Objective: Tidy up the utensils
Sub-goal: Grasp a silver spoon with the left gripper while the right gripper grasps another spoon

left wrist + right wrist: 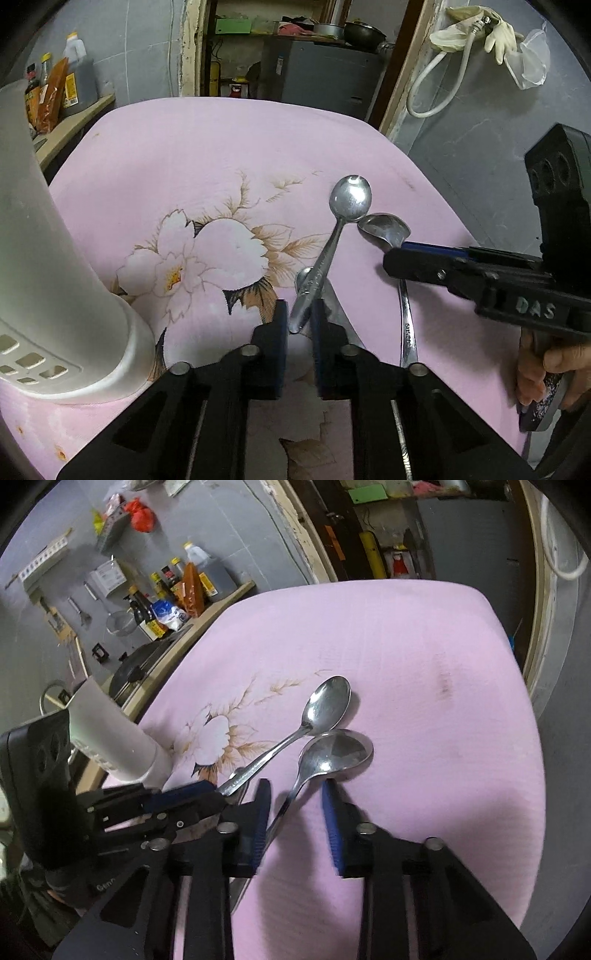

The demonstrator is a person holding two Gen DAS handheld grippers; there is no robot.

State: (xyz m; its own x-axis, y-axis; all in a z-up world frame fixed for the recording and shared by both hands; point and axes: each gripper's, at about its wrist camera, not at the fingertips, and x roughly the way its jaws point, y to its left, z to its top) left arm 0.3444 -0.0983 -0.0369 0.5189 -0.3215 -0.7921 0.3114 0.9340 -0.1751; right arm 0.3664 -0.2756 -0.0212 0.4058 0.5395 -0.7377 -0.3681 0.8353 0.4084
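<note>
Pink flowered surface [207,155] in a cluttered grey-walled kitchen, two steel spoons on it.

Near the surface's right half, a shiny spoon [341,221] points bowl-away, its handle end nipped between the near-closed jaws of the left gripper [299,325]. Its bowl lies just beside that of a second spoon [328,757], whose handle runs between the parted jaws of the right gripper [295,808]. At the left stands a white slotted holder [44,280]; sauce bottles [166,590] line a shelf behind.

My claw [299,325] is black with blue pads; the spoons [327,705] look silver, the cloth [184,166] pink with white flowers.
</note>
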